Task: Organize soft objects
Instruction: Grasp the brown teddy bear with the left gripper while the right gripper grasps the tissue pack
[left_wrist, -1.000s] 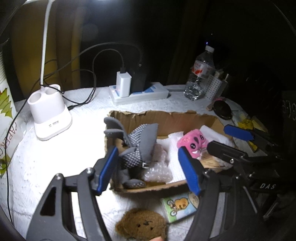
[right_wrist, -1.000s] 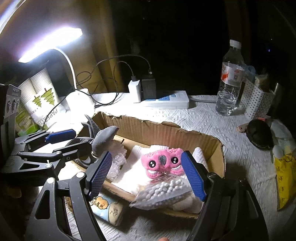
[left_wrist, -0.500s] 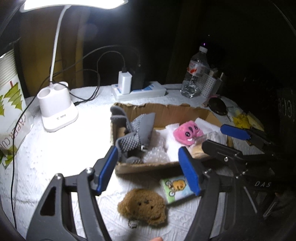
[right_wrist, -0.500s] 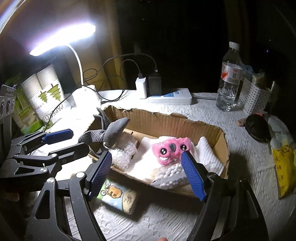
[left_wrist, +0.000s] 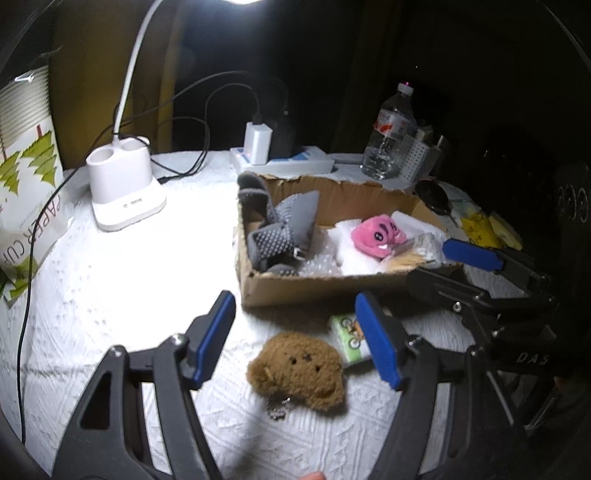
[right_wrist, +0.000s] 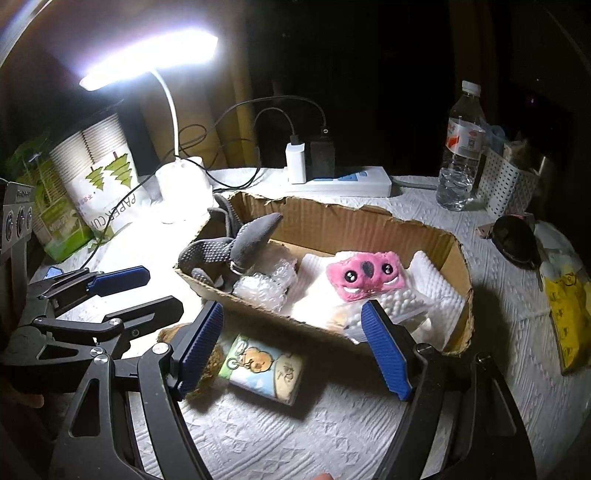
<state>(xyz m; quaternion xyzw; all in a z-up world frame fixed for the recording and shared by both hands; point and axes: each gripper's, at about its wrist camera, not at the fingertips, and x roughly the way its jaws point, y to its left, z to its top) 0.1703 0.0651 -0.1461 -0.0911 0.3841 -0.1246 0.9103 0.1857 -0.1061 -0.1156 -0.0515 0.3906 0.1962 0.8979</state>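
- The left tongs (left_wrist: 297, 339) stand wide open and grip nothing, low in the left wrist frame, above the white textured cloth of the counter (left_wrist: 110, 295).
- A brown bear plush (left_wrist: 299, 373) lies on the cloth between the 2 blue pads, lower centre of that frame, apart from both pads.
- A small packet with a cartoon print (left_wrist: 347, 339) lies just beside the bear on its right, partly hidden behind the right-hand pad.
- The cardboard box (left_wrist: 317, 286) sits in the centre of the frame, just beyond the bear and the packet.
- Inside the box, a grey dotted plush (left_wrist: 284, 229) fills the left end and leans over the left wall; bubble wrap (left_wrist: 321, 267) lies beside it.
- A pink plush (left_wrist: 376, 236) rests on white foam padding (left_wrist: 347, 251) in the right half of the box.
- The right tongs (right_wrist: 293, 350) are also open and empty, low in the right wrist frame, over the near wall of the box and the cartoon packet.
- In the left wrist frame the right tongs show at the right edge, near the right end of the box.
- A white lamp base (left_wrist: 125, 192) stands upper left, with a sleeve of paper cups (left_wrist: 26, 184) at the far left edge.
- A power strip (left_wrist: 284, 162) with 2 chargers lies behind the box; a water bottle (left_wrist: 391, 136) stands upper right, beside a white perforated basket (left_wrist: 421, 158).
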